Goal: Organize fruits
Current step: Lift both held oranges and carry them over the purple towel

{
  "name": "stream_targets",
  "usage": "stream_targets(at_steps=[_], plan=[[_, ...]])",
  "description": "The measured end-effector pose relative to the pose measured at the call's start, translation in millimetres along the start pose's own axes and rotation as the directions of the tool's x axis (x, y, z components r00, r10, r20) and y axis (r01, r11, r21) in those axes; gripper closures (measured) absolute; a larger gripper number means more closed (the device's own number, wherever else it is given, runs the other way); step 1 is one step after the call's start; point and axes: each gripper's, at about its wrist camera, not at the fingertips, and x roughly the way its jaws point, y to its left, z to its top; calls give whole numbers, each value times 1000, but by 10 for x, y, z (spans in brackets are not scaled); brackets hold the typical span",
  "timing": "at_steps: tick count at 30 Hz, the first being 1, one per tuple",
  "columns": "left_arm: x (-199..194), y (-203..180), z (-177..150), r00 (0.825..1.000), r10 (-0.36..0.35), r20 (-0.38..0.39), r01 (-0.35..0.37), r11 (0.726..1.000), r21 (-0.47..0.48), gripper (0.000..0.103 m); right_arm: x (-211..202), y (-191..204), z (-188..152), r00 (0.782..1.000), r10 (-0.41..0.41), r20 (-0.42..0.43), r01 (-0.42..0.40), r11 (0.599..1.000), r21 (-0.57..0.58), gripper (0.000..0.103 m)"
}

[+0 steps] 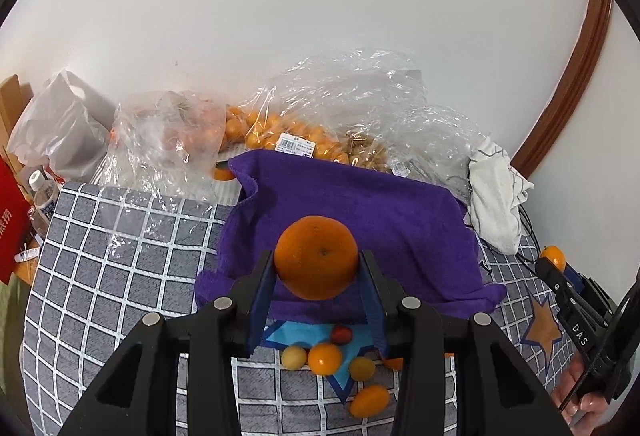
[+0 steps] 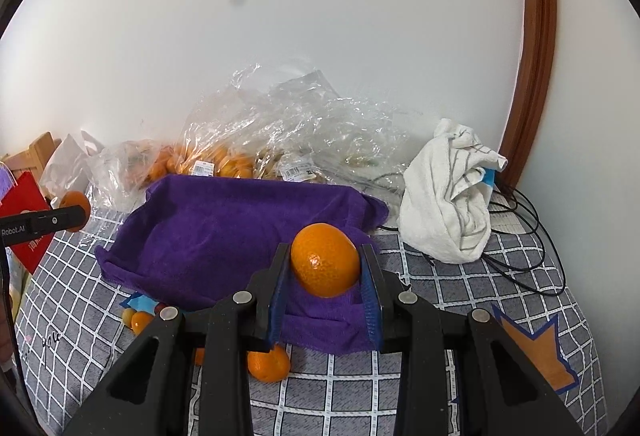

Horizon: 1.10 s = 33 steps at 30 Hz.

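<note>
The left gripper (image 1: 316, 268) is clamping a large orange (image 1: 316, 257) between its blue-padded fingers, carrying it above the near part of the purple towel (image 1: 360, 204). The right gripper (image 2: 325, 272) is gripping a second, slightly smaller orange (image 2: 325, 260) in the same way, over the towel's near right corner. Both fruits are being held clear of the cloth, which suggests the towel is serving as the sorting spot where the bigger fruit is being gathered; its surface is looking bare so far.

Below the towel's front edge, on the grey checked cover (image 1: 120, 256), a loose cluster of small fruits (image 1: 320, 356) is waiting: yellow and orange ones, one red, and an oval kumquat-like piece. Another orange (image 2: 269, 363) is lying just beside the towel's hem in the right wrist view.

Along the wall, crumpled clear plastic bags (image 1: 304, 116) are holding many small orange fruits and, in one, something pale brown that is too unclear to name. A white cloth (image 2: 448, 196) is sitting bunched at the right.
</note>
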Motion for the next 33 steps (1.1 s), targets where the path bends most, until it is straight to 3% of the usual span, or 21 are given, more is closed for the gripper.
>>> stream_targets(at_steps=[11,25,33], plan=[[276,6,268,999,49,7,-49,998,44,64,506,12,152,999,13,-42,-13,1000,-4,70],[1110,-4,371,994,61,-88,-58,998,37,64,1308,170,256,993,58,-105,-58,998,2,70],[1493,-45,289,985,81,-149,-73,995,63,64,1683,218,105,983,50,-178,-54,998,-15,70]])
